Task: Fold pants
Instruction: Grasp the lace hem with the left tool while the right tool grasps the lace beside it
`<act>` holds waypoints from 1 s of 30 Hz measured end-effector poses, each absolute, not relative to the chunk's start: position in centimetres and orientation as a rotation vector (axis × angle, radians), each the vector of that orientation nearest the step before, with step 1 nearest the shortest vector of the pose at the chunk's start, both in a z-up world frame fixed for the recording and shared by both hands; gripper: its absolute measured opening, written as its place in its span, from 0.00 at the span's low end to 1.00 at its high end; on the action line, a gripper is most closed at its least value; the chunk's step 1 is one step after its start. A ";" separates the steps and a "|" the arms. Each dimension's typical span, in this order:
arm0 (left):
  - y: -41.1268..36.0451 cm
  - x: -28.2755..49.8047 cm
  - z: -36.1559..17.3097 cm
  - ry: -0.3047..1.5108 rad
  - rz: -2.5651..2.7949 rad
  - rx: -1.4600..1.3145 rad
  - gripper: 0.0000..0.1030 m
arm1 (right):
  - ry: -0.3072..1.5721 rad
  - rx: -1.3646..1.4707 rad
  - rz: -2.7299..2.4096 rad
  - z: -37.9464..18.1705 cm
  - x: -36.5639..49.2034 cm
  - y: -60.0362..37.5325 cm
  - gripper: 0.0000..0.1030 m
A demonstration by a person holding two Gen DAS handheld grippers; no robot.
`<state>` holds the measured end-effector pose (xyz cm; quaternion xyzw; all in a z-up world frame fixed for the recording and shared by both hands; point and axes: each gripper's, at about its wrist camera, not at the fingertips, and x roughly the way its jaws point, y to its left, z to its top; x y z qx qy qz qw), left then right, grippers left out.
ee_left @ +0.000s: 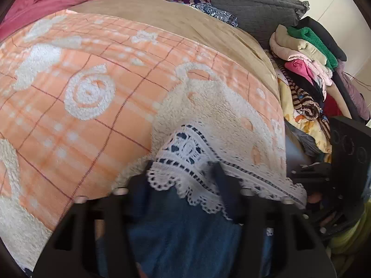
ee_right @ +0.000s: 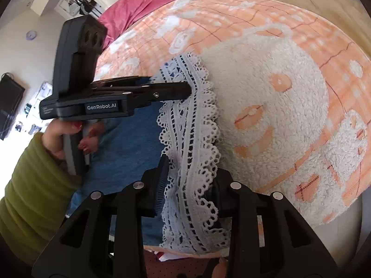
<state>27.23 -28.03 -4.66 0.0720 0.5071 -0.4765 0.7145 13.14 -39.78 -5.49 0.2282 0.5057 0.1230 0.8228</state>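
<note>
Item, nearest: blue denim pants point(ee_right: 129, 148) with a white lace hem point(ee_right: 194, 162), both hem corners pinched, the right hand-held gripper point(ee_right: 189, 185) clamped on the near stretch of lace and the left hand-held gripper point(ee_right: 189, 89) clamped on the far stretch, likely so the hem stays taut and level for a straight fold. Beneath: bed with orange-and-white fleece blanket point(ee_left: 97, 106) as folding surface. Farthest: stacked clothes point(ee_left: 308, 53) beside the bed.
</note>
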 end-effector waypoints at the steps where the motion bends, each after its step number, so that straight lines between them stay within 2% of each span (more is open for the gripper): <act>1: -27.9 27.2 -4.5 1.121 -1.051 0.154 0.37 | 1.081 0.506 0.264 -5.8 13.3 -39.9 0.29; 2: -27.9 27.1 -4.4 1.115 -1.048 0.149 0.30 | 1.090 0.516 0.275 -6.0 13.4 -39.9 0.31; 4: -27.6 26.7 -4.3 1.104 -1.056 0.137 0.25 | 1.083 0.503 0.277 -5.8 13.4 -39.8 0.30; 6: -27.4 26.3 -4.1 1.087 -1.050 0.135 0.21 | 1.068 0.516 0.304 -5.6 13.2 -39.7 0.13; 8: -27.0 25.9 -3.5 1.070 -1.046 0.123 0.18 | 1.031 0.532 0.340 -4.9 13.0 -39.6 0.12; 14: -23.5 24.9 -0.2 0.978 -1.053 0.015 0.18 | 0.894 0.503 0.422 -2.2 11.5 -38.7 0.12; 22: -15.2 21.7 4.1 0.861 -1.025 -0.071 0.20 | 0.759 0.213 0.539 3.6 9.1 -29.4 0.12; 26: -11.0 20.9 3.4 0.872 -0.898 -0.103 0.26 | 0.783 0.036 0.551 3.6 9.8 -23.4 0.12; 30: -6.8 20.6 1.4 0.942 -0.735 -0.208 0.29 | 0.865 -0.024 0.584 0.5 10.8 -19.2 0.12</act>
